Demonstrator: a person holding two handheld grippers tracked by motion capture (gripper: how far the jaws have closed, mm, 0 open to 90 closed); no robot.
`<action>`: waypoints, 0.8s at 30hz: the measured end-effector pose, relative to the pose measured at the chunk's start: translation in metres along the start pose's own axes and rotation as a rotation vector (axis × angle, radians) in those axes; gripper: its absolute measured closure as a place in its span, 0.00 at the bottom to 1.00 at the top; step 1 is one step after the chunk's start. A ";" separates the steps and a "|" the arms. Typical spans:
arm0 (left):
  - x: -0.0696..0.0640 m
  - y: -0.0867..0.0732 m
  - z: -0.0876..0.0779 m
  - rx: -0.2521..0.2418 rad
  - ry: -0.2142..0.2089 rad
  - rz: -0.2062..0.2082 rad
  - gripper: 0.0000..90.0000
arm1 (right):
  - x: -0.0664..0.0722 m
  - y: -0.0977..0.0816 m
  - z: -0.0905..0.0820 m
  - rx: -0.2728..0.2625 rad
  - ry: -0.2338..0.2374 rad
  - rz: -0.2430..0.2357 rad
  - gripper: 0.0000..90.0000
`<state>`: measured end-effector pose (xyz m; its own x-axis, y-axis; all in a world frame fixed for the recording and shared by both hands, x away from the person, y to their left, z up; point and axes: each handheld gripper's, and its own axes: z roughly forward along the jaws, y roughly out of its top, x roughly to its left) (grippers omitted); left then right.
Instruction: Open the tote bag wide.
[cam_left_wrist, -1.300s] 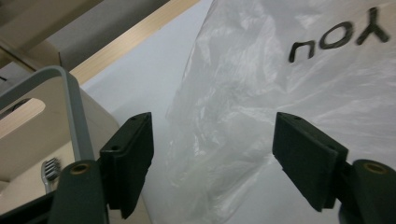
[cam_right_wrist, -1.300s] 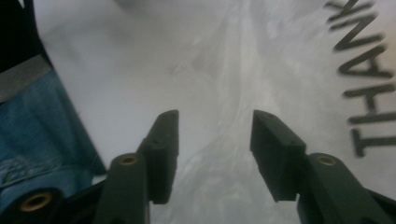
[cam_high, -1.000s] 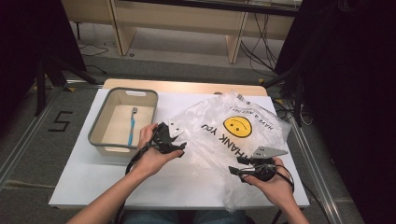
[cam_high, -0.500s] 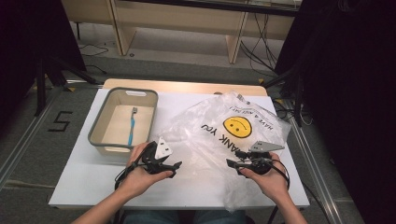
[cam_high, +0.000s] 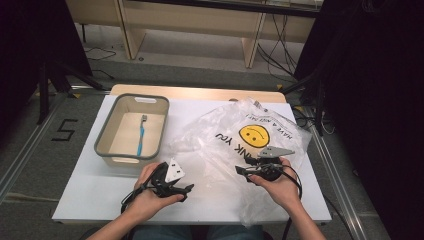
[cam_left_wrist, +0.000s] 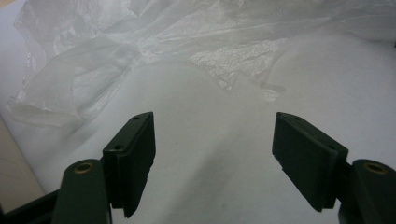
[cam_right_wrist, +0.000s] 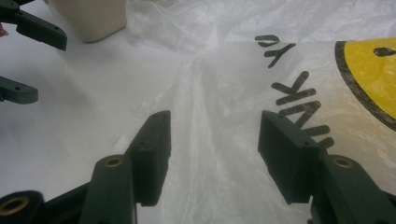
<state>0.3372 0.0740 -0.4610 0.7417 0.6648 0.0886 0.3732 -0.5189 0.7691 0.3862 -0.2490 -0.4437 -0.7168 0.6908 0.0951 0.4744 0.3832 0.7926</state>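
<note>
Clear smiley-print plastic bag (cam_high: 250, 145) spread flat on white worktop (cam_high: 90, 195), right of basket (cam_high: 131, 129). Left tongs (cam_left_wrist: 212, 154) released over bare worktop; right tongs (cam_right_wrist: 212, 154) released, hovering over bag's film.

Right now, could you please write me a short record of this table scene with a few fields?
surface: white table
bag: clear plastic bag, crumpled, yellow smiley print, lying flat
bin: beige bin with grey rim, left of bag
bin contents: blue toothbrush
left claw: open, over bare table near the bag's edge
right claw: open, low over the bag, nothing gripped
</note>
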 end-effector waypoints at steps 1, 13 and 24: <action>0.000 0.000 0.000 -0.003 0.000 -0.002 0.33 | 0.001 0.002 0.004 0.005 0.004 -0.004 0.51; -0.006 0.002 0.007 0.002 -0.018 0.010 0.35 | 0.001 0.015 0.038 0.109 0.011 -0.062 0.54; -0.006 0.002 0.009 0.005 -0.014 0.014 0.35 | 0.001 0.013 0.062 0.199 0.018 -0.091 0.54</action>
<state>0.3379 0.0643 -0.4659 0.7548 0.6498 0.0901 0.3658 -0.5310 0.7644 0.4234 -0.2051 -0.4703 -0.7698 0.6370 0.0406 0.4971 0.5584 0.6642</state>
